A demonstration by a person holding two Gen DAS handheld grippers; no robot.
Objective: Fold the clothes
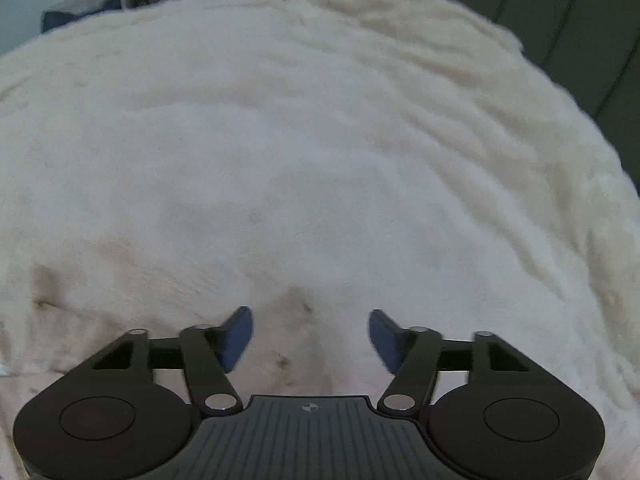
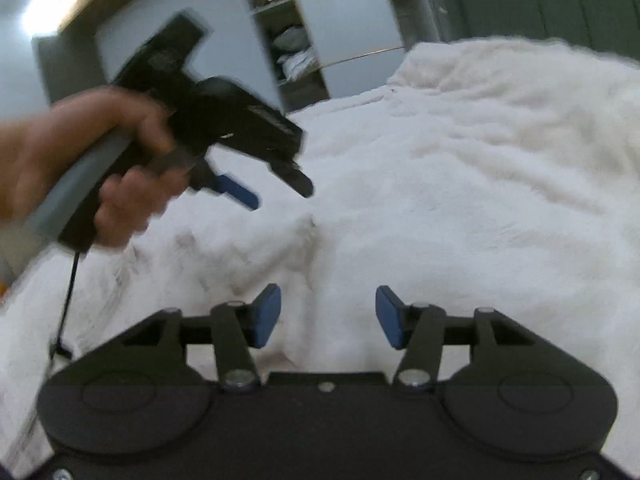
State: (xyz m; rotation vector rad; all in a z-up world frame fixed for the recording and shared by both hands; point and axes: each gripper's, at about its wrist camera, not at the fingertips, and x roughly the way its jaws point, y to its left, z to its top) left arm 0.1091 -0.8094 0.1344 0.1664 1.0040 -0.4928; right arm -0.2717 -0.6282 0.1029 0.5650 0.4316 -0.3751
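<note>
A white fluffy cloth [image 1: 320,152] covers the bed and fills the left wrist view; it also fills the right wrist view [image 2: 460,200]. It has a few dark stains near the front. My left gripper [image 1: 310,336] is open and empty, just above the cloth. My right gripper [image 2: 328,316] is open and empty, over a raised fold of the cloth. In the right wrist view the left gripper [image 2: 276,196] shows at the left, held in a hand above the cloth, blurred.
A wardrobe with open shelves [image 2: 296,52] stands behind the bed. A dark panelled wall [image 1: 560,20] runs along the bed's far right side. A dark blue item [image 1: 80,12] lies beyond the bed's far left edge.
</note>
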